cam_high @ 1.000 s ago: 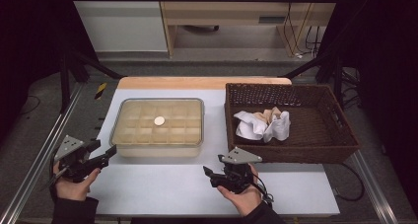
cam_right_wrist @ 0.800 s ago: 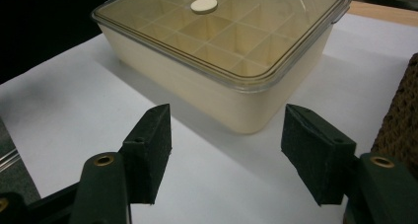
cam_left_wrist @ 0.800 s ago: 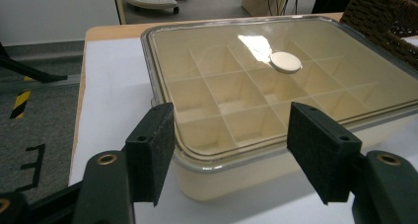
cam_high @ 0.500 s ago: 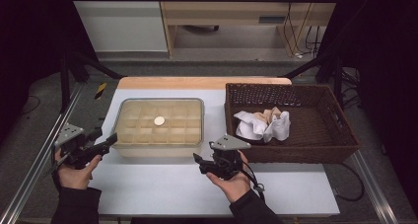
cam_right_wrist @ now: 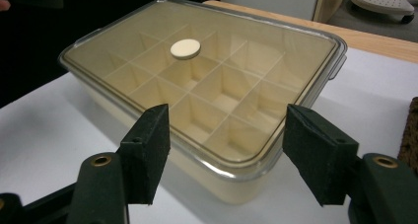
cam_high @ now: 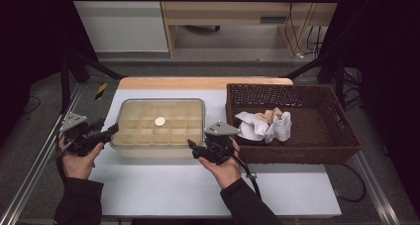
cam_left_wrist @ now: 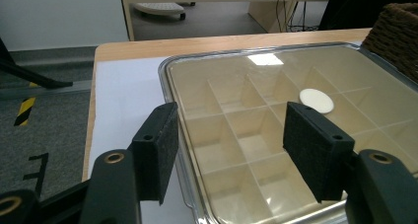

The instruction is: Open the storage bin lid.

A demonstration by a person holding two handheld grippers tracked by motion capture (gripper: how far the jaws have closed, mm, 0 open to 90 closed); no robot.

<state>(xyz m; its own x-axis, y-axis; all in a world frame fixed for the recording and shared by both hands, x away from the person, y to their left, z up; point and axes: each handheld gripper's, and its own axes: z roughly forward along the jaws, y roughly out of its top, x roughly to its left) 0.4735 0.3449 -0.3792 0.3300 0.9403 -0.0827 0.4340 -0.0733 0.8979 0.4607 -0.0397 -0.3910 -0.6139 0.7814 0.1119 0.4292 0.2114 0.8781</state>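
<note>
Closing in on the lidded box [cam_high: 157, 127] from both sides, likely to take the lid off; no contact yet. High view: box sits mid-bench [cam_high: 163, 190], a small white disc [cam_high: 160, 121] on its lid, wicker basket [cam_high: 346, 136] with crumpled cloths [cam_high: 265, 125] just to its right. Left tool [cam_high: 110, 131] points at the box's left near corner, held level in the left hand [cam_high: 77, 158], forearm coming up from the bottom edge. Right tool [cam_high: 194, 147] points left at the box's right near corner, right hand [cam_high: 225, 166] under it, wrist angled inward.

Left gripper view: left tool [cam_left_wrist: 229, 150] released, pads wide, jaws have just been closing a little with nothing pressed between them; the box [cam_left_wrist: 276, 135] rim corner lies in the gap, not touched. Disc [cam_left_wrist: 316, 100] farther in on the lid.

Right gripper view: right tool [cam_right_wrist: 229, 155] released, pads apart, the box [cam_right_wrist: 207, 91] corner ahead between them, no touch.

Next move, my guess: push each tool forward onto the lid rim, clench, lift evenly so the disc doesn't slide.
</note>
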